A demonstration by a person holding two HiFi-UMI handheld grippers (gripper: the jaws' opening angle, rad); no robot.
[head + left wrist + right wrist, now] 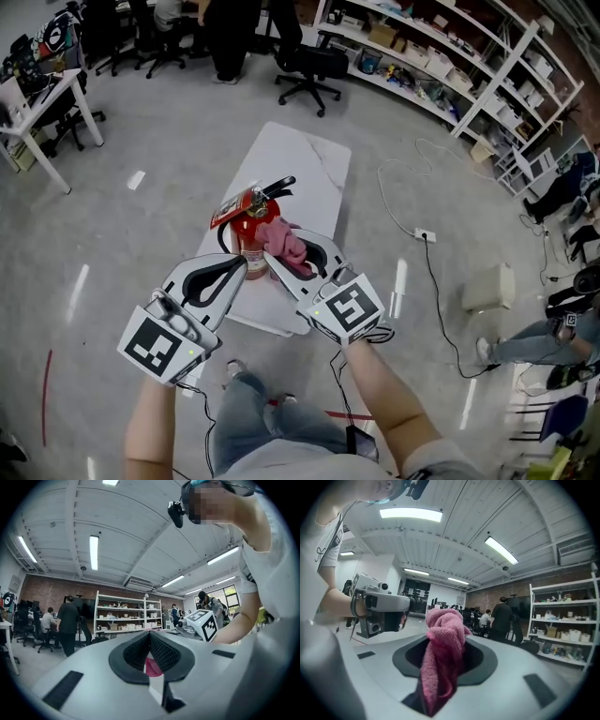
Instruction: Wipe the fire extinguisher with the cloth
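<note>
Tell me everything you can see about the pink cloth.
The pink cloth looks like a soft, nubby knit or terry weave, bunched and twisted into a thick rope. The right tongs are shut on it, with a rounded wad sticking out past the jaws and a tail trailing back between them. In the head view it sits beside the upper part of the red fire extinguisher, seemingly against it.
</note>
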